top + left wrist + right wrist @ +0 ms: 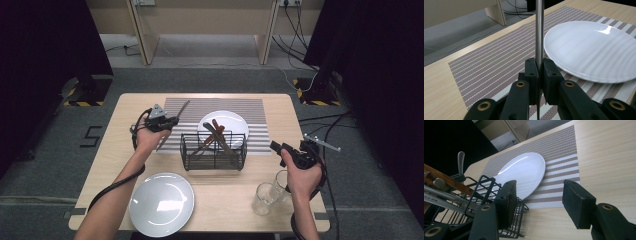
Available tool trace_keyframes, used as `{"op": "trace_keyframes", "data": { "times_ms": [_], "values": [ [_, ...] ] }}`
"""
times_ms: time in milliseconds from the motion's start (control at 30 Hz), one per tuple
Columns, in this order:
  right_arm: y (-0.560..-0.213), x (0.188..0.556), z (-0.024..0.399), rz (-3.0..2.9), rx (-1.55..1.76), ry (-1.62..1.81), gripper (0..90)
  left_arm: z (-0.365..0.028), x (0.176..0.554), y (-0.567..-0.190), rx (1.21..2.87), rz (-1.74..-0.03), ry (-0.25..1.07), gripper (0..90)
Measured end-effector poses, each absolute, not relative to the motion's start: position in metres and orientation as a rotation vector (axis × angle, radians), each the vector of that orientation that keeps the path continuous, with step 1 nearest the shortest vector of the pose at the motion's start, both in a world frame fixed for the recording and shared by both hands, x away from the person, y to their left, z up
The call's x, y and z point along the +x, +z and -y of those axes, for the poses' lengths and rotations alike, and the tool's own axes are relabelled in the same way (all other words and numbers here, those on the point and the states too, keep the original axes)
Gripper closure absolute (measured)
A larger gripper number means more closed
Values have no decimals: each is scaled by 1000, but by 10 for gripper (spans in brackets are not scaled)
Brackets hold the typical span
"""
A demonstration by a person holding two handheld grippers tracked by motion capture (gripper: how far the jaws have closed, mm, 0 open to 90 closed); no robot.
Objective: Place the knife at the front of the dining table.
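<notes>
My left gripper [171, 120] hovers over the left part of the striped placemat [250, 107], shut on a metal knife [183, 108]. In the left gripper view the pads [533, 72] pinch the knife [539, 35], whose round handle points away and whose thin edge runs down between the jaws. A black wire basket [214, 151] at mid table holds several utensils [218, 135], some with wooden handles. My right gripper [278, 147] is held right of the basket, open and holding nothing [541, 202].
A white plate [231, 120] lies on the placemat behind the basket [474, 202], also in both gripper views [589, 47] [522, 171]. A second white plate [161, 203] sits front left. Two clear glasses [264, 198] stand front right near the table edge.
</notes>
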State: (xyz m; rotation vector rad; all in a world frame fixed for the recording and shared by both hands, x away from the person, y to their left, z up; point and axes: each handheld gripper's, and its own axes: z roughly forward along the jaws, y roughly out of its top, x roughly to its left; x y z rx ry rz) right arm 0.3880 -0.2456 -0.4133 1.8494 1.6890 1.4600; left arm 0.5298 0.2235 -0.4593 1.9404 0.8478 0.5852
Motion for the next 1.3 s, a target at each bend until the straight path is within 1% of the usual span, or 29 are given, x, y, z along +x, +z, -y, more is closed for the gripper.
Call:
{"op": "trace_keyframes", "data": {
  "times_ms": [467, 867, 1033, 1300],
  "values": [
    [-413, 388, 246, -1685, 1858, 1464, 454, -221, 535, -469, 1983, -874, 569, 828],
    [-413, 388, 246, -1688, 1855, 1464, 454, -221, 534, -467, 2004, -881, 555, 830],
    [-413, 388, 246, -1687, 1853, 1464, 454, -222, 535, -469, 2043, -889, 547, 829],
    [-413, 388, 247, -1683, 1852, 1464, 453, -220, 535, -473, 2057, -896, 520, 829]
  ]
}}
